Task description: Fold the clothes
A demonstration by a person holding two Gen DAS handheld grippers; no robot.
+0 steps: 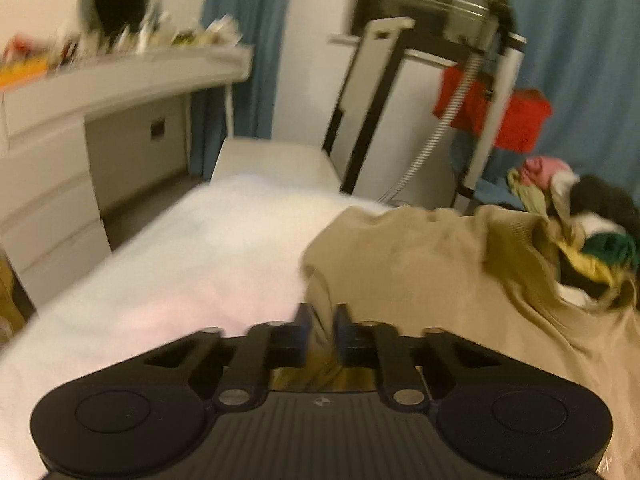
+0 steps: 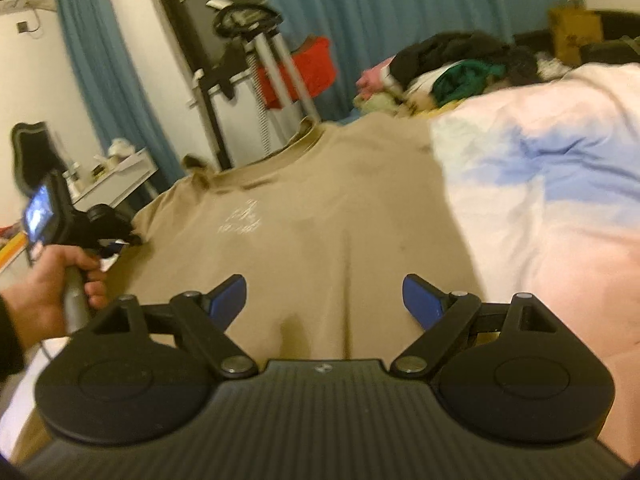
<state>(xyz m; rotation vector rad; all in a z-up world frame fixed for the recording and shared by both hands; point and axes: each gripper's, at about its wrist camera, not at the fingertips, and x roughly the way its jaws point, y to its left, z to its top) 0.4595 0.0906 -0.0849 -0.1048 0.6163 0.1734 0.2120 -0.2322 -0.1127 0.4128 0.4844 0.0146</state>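
A tan T-shirt [image 2: 320,208] with a small white print lies spread on the bed, collar toward the far edge. My left gripper [image 1: 322,320] is shut on a bunched fold of the tan T-shirt [image 1: 420,264] at its left side. In the right wrist view that left gripper [image 2: 108,224] shows at the shirt's left sleeve, held by a hand [image 2: 48,284]. My right gripper [image 2: 324,300] stands open just above the shirt's lower part, nothing between its blue fingers [image 2: 230,296].
The bed has a white and pale blue cover [image 2: 540,184]. A heap of mixed clothes [image 2: 448,72] lies at the far end. Beyond the bed are a white desk [image 1: 120,84], blue curtains [image 2: 380,12] and a stand with red cloth [image 1: 516,116].
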